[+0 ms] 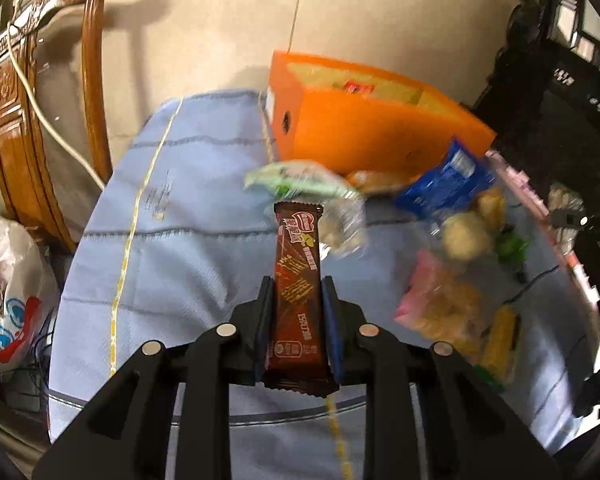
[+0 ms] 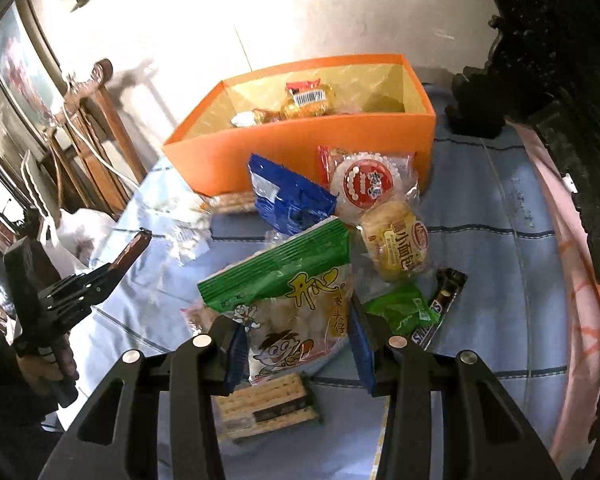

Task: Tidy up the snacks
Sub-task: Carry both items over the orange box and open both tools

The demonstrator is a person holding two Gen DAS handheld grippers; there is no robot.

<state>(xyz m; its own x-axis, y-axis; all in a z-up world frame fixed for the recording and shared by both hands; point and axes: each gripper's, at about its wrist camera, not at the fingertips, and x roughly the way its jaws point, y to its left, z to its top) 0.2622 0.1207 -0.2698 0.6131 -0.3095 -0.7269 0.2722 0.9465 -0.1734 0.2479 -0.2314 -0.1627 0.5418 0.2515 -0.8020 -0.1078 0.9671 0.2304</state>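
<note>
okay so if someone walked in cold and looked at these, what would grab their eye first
Probably the bright orange box at the far side of the blue tablecloth, already holding a few wrapped snacks. Next, each gripper's catch: the left gripper is shut on a brown chocolate wafer bar, the right gripper on a green-topped cracker bag.

In the right wrist view the open box [image 2: 300, 152] stands at upper centre on the tablecloth [image 2: 480, 260], with a few snack packets [image 2: 308, 98] inside. More packets [image 2: 364, 188] lie just below it toward frame centre, and a chair [image 2: 88, 120] stands at left beyond the table edge
</note>
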